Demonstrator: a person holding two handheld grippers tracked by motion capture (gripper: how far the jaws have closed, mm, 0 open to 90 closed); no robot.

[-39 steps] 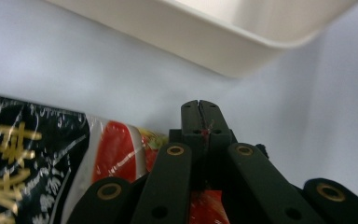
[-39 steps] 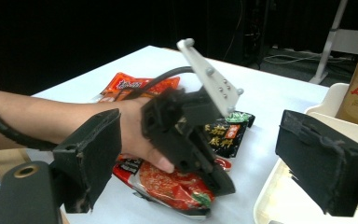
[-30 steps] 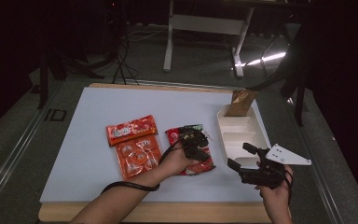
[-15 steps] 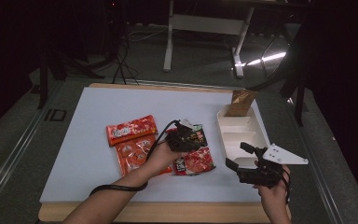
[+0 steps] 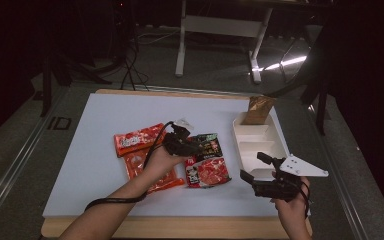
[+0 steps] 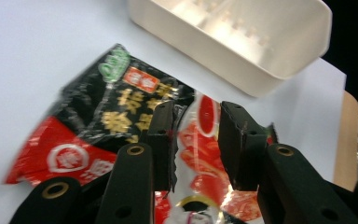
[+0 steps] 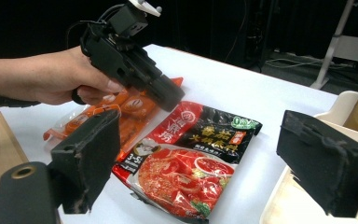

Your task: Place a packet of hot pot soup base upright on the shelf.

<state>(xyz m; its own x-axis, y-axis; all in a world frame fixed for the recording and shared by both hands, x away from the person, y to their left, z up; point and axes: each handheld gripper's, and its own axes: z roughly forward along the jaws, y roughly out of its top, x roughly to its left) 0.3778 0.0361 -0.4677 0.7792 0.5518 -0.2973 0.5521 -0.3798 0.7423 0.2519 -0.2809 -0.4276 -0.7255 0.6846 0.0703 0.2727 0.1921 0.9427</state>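
The left tool (image 5: 192, 146) hovers just above the red-and-black soup packet (image 5: 207, 162), its jaws released with a gap between them, straddling the packet's upper part without gripping it. The packet lies flat on the white bench (image 5: 95, 130), right of two orange packets (image 5: 140, 150) and just left of the cream divided tray (image 5: 260, 140). The right tool (image 5: 260, 182) is held near the tray's near end, jaws spread wide and holding nothing.
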